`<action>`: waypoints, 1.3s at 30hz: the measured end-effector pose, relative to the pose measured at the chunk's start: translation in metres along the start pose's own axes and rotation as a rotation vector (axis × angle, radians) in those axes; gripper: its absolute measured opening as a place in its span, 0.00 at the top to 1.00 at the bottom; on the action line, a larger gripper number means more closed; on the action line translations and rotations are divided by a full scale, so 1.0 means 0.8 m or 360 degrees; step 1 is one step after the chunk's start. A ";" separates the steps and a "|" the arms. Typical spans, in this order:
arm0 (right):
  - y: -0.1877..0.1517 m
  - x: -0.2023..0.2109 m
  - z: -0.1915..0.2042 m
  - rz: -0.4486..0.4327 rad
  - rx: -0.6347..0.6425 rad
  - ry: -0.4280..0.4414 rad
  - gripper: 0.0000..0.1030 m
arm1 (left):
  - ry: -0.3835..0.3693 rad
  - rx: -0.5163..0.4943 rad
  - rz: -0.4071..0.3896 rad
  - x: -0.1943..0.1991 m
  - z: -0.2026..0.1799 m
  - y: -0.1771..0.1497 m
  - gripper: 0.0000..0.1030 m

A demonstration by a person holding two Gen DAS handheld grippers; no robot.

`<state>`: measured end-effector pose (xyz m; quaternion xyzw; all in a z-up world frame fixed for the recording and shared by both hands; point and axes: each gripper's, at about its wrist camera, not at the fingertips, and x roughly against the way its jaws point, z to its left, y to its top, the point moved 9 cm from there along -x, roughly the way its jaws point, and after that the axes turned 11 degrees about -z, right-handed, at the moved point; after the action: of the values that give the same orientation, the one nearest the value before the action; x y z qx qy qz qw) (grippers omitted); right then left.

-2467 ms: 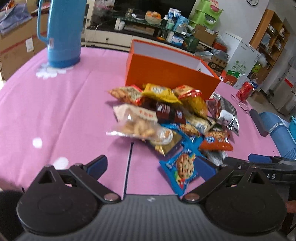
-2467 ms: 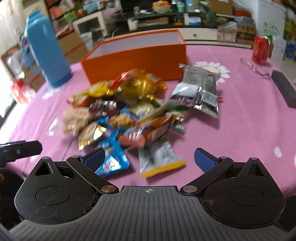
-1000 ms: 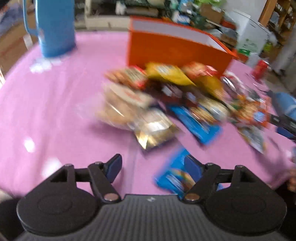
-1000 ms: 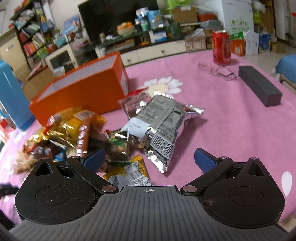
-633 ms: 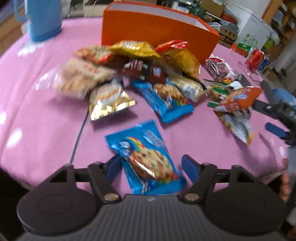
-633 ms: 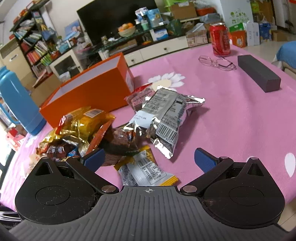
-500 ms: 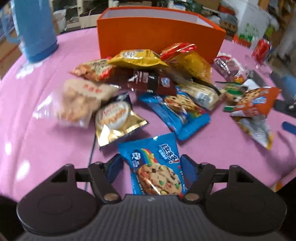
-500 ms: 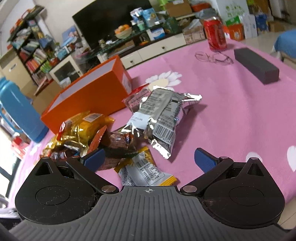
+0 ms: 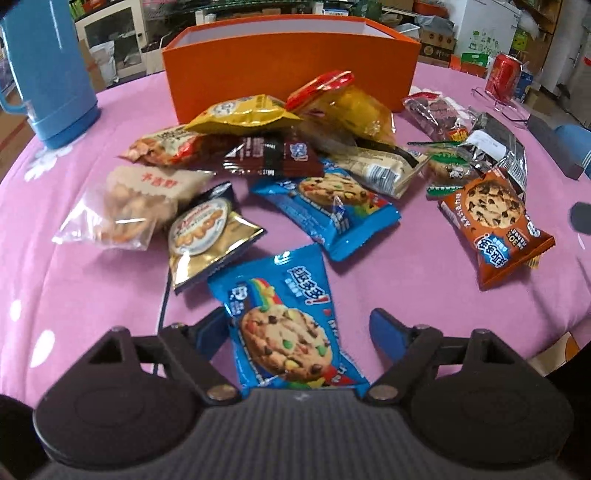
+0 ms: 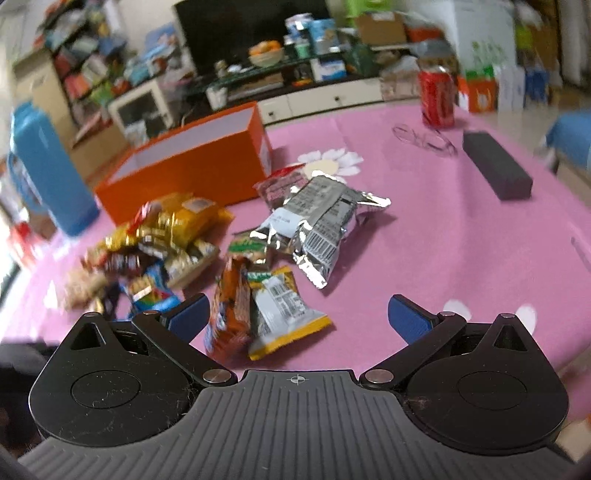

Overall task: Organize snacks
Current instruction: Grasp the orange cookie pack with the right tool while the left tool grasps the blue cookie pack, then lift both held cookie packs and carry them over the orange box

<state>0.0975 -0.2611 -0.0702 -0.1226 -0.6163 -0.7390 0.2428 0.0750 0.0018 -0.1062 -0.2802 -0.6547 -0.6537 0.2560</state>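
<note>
**Cluttered living room behind a pink-clothed table**

A dark television screen (image 10: 236, 33) stands at the far wall above a low white cabinet (image 10: 332, 98) crowded with cartons and a fruit bowl (image 10: 264, 51). A packed bookshelf (image 10: 85, 74) fills the far left; cardboard boxes (image 10: 384, 24) pile up on the far right. Soft daylight falls across the pink tablecloth (image 10: 461, 236).

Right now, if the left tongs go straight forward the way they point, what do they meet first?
Most likely the blue cookie packet, which lies between the open left tongs on the pink tablecloth. They have just been opening and do not press it. Depth is uncertain.
</note>
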 end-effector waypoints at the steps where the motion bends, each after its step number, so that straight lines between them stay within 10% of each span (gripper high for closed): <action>1: -0.001 -0.004 0.005 0.0006 0.0040 0.0004 0.07 | 0.0004 -0.0004 -0.0001 0.002 0.000 -0.001 0.20; 10: -0.014 -0.050 0.088 0.0011 0.0488 0.0129 0.19 | 0.0025 0.0005 -0.0027 0.009 0.008 -0.007 0.20; 16: -0.042 -0.073 0.098 0.0089 0.0664 0.0040 0.49 | -0.0012 -0.0006 -0.0078 0.012 0.016 0.001 0.51; 23: -0.040 -0.058 0.124 0.0067 0.0664 0.0141 0.79 | 0.0028 0.0086 -0.0064 0.020 0.056 -0.004 0.52; 35: -0.055 -0.069 0.141 0.0121 0.0523 0.0228 0.60 | 0.0061 0.0025 -0.0063 0.018 0.055 -0.010 0.33; 39: -0.055 -0.072 0.124 0.0128 0.0552 0.0140 0.35 | 0.0065 0.0036 -0.0065 0.017 0.057 -0.010 0.31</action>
<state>0.1125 -0.1473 -0.1149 -0.0710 -0.7179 -0.6161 0.3163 0.0607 0.0477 -0.1029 -0.2504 -0.6622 -0.6570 0.2591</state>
